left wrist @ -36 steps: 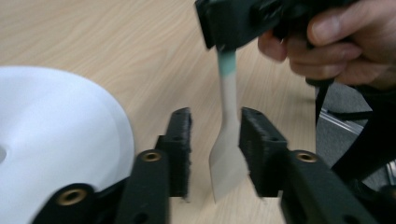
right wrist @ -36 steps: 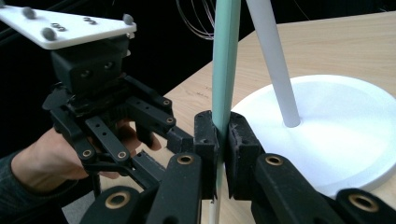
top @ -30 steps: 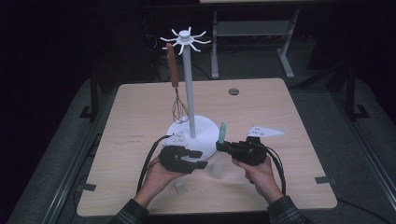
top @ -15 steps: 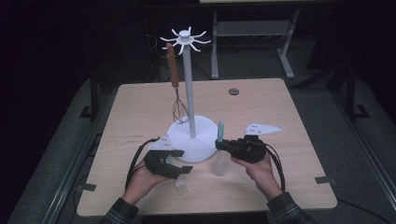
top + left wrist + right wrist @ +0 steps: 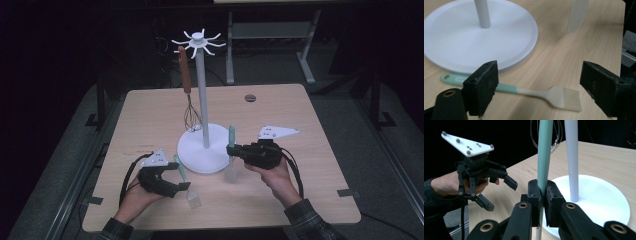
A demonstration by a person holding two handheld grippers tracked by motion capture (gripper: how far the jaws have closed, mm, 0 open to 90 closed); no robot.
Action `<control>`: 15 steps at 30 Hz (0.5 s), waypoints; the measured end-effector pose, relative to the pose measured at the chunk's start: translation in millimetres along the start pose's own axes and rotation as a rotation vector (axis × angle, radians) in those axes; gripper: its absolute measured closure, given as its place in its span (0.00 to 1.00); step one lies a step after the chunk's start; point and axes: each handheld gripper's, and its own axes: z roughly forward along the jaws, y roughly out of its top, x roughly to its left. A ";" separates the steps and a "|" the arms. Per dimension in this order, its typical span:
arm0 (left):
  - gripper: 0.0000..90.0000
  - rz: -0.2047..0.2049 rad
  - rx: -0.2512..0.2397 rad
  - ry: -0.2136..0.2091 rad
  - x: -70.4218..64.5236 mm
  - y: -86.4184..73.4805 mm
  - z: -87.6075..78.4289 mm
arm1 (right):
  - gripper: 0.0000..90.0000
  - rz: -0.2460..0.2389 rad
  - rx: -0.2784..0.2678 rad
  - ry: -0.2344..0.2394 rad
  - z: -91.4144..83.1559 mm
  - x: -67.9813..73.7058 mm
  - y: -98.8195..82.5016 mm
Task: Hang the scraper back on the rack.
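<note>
Table (image 5: 150, 107): a pale wooden top that carries everything; the person's hands come in from the near edge, so the work sits close to that edge.
Stand (image 5: 204, 146): a white round base with a tall post and a ring of hooks at the top, placed mid-table so both hands can reach it; its purpose appears to be hanging utensils by their handles.
Whisk (image 5: 189, 95): hangs from one hook, wooden handle up and wires down, clear of the base, which suggests what the other utensils are meant for.
Right gripper (image 5: 231, 149): clamped tight on a green-handled utensil (image 5: 545, 152), holding it upright just beside the base, pale end down near the table; my guess is it is kept vertical so its top can be lifted to a hook.
Left gripper (image 5: 181, 176): its jaws have just been opening and now stand wide with nothing pressed between them; it hovers low over the brush.
Brush (image 5: 534, 92): lies flat on the table just beside the rim of the base, green handle toward the stand, pale bristles away, between the open jaws but not gripped.
</note>
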 end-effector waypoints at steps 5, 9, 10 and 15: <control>0.16 -0.007 0.018 0.047 3.2 -10.6 -5.2 | 0.94 -0.011 -0.003 0.027 3.9 2.7 13.7; 0.16 -0.012 0.028 0.063 3.4 -15.1 -7.9 | 0.94 -0.024 -0.016 0.042 7.1 4.7 25.4; 0.16 -0.013 0.032 0.071 3.6 -16.5 -8.7 | 0.94 -0.024 -0.016 0.042 7.1 4.7 25.4; 0.16 -0.030 0.036 0.090 4.8 -21.9 -12.5 | 0.94 -0.051 -0.018 0.058 10.8 7.7 43.0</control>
